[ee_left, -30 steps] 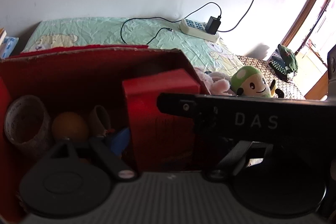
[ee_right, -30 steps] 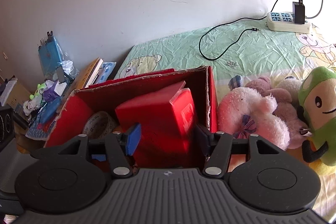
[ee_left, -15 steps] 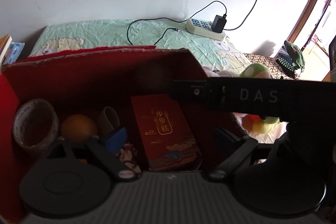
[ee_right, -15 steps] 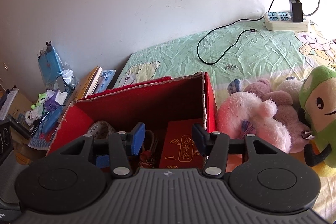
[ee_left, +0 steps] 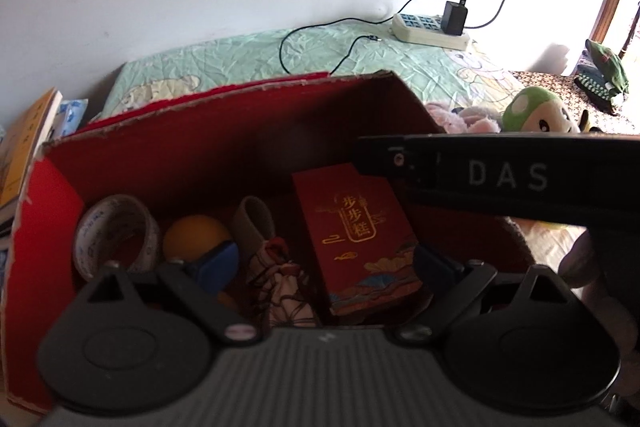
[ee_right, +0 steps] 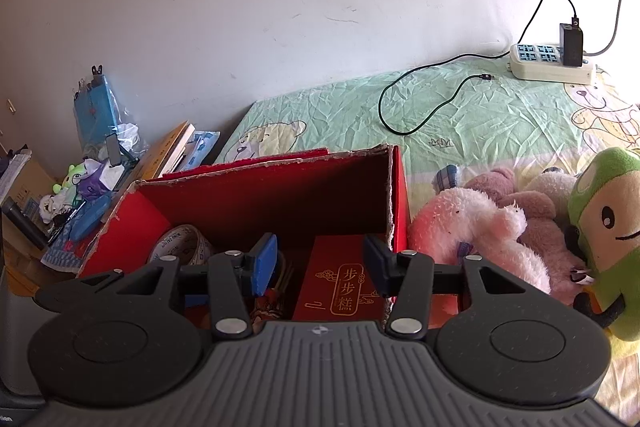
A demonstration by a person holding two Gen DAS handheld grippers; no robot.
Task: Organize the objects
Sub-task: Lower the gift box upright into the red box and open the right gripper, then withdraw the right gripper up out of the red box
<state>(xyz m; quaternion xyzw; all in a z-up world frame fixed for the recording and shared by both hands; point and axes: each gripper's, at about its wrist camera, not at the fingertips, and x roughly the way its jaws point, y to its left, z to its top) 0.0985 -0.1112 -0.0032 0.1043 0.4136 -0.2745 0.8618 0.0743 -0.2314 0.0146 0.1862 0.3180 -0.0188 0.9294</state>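
Note:
An open red cardboard carton [ee_left: 240,131] [ee_right: 260,195] stands on the bed. A red gift box with gold characters [ee_left: 356,227] [ee_right: 340,291] lies flat on its floor at the right. Beside it are a patterned pouch [ee_left: 280,283], a brown loop [ee_left: 254,223], an orange ball [ee_left: 192,235] and a tape roll [ee_left: 116,231] [ee_right: 184,245]. My left gripper [ee_left: 326,263] hangs over the carton, open wide, its pads clear of the box. My right gripper [ee_right: 320,265] is open above the box and touches nothing. Its black body [ee_left: 508,175] crosses the left wrist view.
Pink plush toys [ee_right: 472,227] and a green mushroom plush [ee_right: 604,235] lie right of the carton. A power strip [ee_right: 552,65] with a charger and a black cable [ee_right: 420,115] sits at the bed's far side. Books [ee_right: 172,151] and clutter stand at the left.
A second ago the red gift box stood upright between my right gripper's fingers. It has been let go and now lies flat in the carton. The left jaws have widened.

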